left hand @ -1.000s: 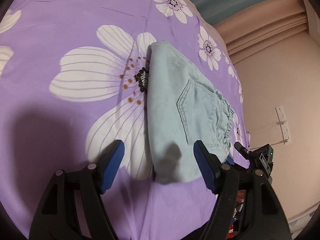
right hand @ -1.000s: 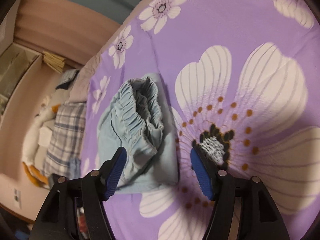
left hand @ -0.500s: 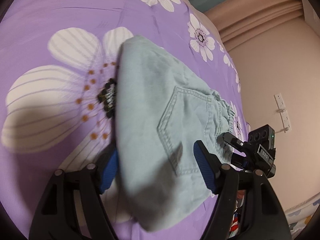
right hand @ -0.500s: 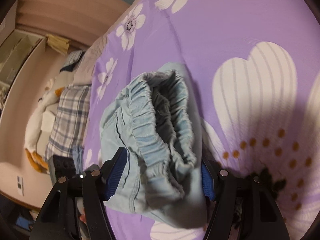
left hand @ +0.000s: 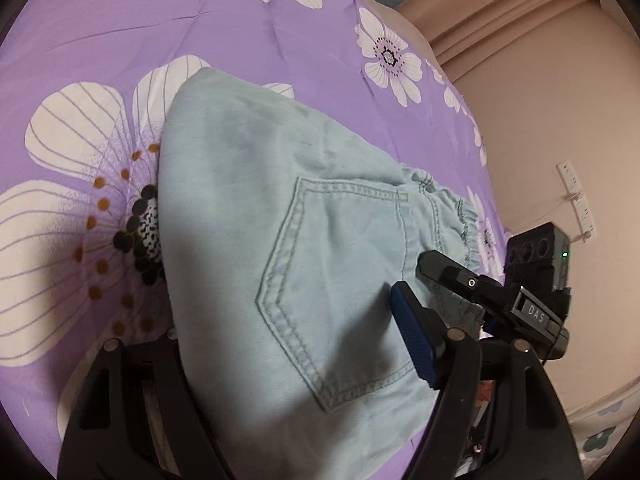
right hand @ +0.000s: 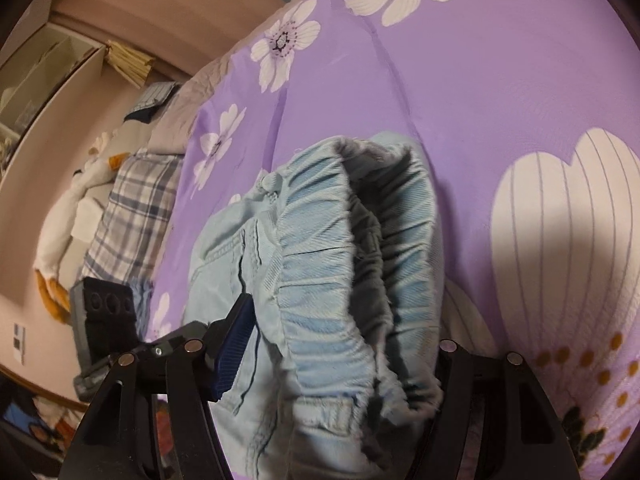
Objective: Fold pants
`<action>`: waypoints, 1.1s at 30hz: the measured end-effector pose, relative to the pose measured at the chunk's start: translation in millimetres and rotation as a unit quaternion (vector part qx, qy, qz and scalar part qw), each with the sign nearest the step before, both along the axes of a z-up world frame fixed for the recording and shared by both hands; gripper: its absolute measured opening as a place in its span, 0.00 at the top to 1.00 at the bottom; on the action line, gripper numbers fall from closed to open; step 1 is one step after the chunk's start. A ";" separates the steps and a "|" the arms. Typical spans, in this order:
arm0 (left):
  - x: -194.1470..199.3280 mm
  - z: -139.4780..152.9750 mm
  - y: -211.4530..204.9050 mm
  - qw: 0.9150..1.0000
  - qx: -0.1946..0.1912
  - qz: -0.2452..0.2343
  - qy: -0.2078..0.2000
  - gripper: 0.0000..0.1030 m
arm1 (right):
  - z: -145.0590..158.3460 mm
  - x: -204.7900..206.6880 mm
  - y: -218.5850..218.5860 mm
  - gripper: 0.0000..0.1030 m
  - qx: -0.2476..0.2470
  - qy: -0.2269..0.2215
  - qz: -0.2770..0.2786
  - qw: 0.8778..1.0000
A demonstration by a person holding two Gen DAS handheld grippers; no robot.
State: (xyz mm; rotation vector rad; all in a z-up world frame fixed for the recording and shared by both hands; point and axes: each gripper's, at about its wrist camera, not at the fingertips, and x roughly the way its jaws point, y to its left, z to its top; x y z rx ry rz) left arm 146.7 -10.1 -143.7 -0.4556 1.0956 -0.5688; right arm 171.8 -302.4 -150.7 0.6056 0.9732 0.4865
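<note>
A purple bedsheet printed with large white flowers (left hand: 224, 32) covers the bed and fills most of both wrist views. On it lie the folded pale blue denim pants (left hand: 280, 240), a compact bundle with a stitched back pocket facing up and the gathered elastic waistband (right hand: 340, 272) turned toward the right wrist camera.

The left hand-held gripper (left hand: 288, 364) straddles the fold end of the bundle. Its jaws stand wide, the cloth lies between them, and the blue pad of one finger (left hand: 412, 344) rests at the pocket side, while the other finger is hidden under the denim (so whether the pads press, I cannot tell). The right hand-held gripper (right hand: 340, 356) straddles the waistband end in the same way, jaws wide, one blue pad beside the cloth and the other out of sight behind it.

Beyond the bed's edge, the left view shows a beige wall with a white wall socket (left hand: 572, 184) and beige curtain folds (left hand: 500, 12). The right view shows a plaid blue-and-white pillow (right hand: 132, 216), a white plush toy with orange feet (right hand: 68, 216), and a beige shelf (right hand: 48, 76).
</note>
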 end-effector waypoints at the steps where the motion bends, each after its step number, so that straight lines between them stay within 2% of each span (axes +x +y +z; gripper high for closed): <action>1: -0.5 0.1 0.0 1.000 0.001 0.000 0.000 0.27 | 0.9 -0.9 2.0 0.34 -0.008 -0.003 -0.001 1.000; 2: -1.3 -0.3 0.5 1.000 0.002 0.000 0.002 0.28 | 2.4 -2.9 4.8 0.36 -0.022 -0.008 -0.004 1.000; 7: -12.3 6.6 -9.4 0.999 0.048 0.003 -0.008 0.44 | 11.8 -17.5 18.6 0.60 -0.071 -0.029 -0.008 0.997; 9: -18.4 10.6 -11.6 0.998 0.058 0.004 -0.015 0.53 | 18.9 -25.1 25.3 0.64 -0.095 -0.043 -0.010 0.995; 10: -24.7 14.9 -12.8 0.998 0.067 0.004 -0.019 0.53 | 24.3 -30.3 29.6 0.65 -0.112 -0.054 -0.010 0.992; 13: -39.8 24.4 -14.7 0.997 0.076 0.005 -0.031 0.57 | 39.3 -44.8 44.3 0.67 -0.145 -0.085 -0.008 0.986; 19: -80.1 49.0 -9.0 0.995 0.081 0.017 -0.057 0.57 | 65.5 -78.5 69.8 0.67 -0.206 -0.148 0.008 0.967; 24: -110.1 65.7 7.3 0.995 0.071 0.035 -0.068 0.57 | 80.3 -98.2 80.5 0.67 -0.207 -0.173 0.027 0.963; 33: -140.9 80.3 19.1 0.991 0.080 0.053 -0.090 0.57 | 95.5 -123.6 103.2 0.67 -0.212 -0.215 0.057 0.952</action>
